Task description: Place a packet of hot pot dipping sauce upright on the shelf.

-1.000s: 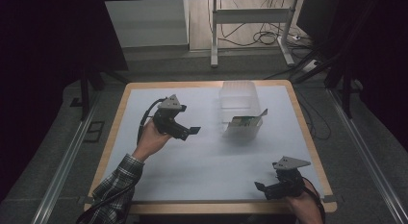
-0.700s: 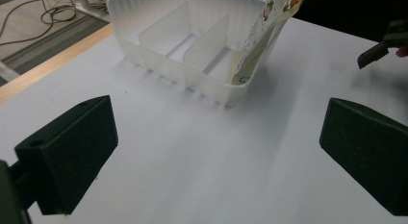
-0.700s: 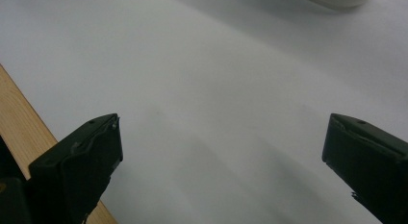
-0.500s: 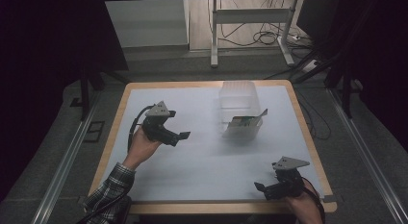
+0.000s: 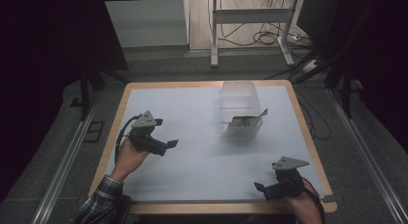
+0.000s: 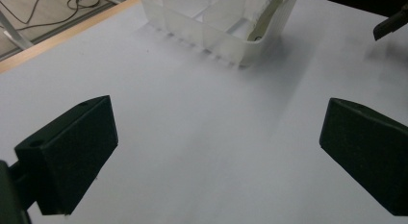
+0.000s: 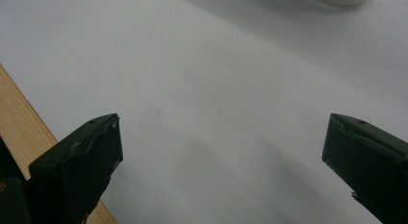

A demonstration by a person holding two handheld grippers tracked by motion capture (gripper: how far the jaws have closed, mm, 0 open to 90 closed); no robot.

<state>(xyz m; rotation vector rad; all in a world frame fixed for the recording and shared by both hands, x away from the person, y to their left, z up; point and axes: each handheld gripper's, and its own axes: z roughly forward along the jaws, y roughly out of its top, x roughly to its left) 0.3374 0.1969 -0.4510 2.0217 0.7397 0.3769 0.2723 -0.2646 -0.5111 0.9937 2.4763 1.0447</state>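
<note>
A clear plastic box (image 5: 237, 103) with inner compartments stands on the white table top, right of the middle and toward the far side. Something green and white (image 5: 244, 120) sits in its near compartment, and a thin flap (image 5: 262, 112) sticks up at that end. My left gripper (image 5: 166, 147) hovers over the table's left part, well left of the box, open and holding nothing. In the left gripper view the box (image 6: 217, 28) lies ahead, beyond the wide-apart jaws of my left gripper (image 6: 216, 152). My right gripper (image 5: 264, 190) rests near the front right edge, open and holding nothing, as the right gripper view also shows (image 7: 221, 166).
The white sheet (image 5: 202, 161) covers a wooden table with a bare rim (image 5: 110, 137). The wooden edge (image 7: 19, 123) runs close beside my right gripper's left jaw. A metal stand (image 5: 250, 22) and cables lie on the floor beyond the table. Dark surroundings flank both sides.
My left gripper has drawn back leftward and toward the near side, away from the box. The right gripper has stayed in place.
</note>
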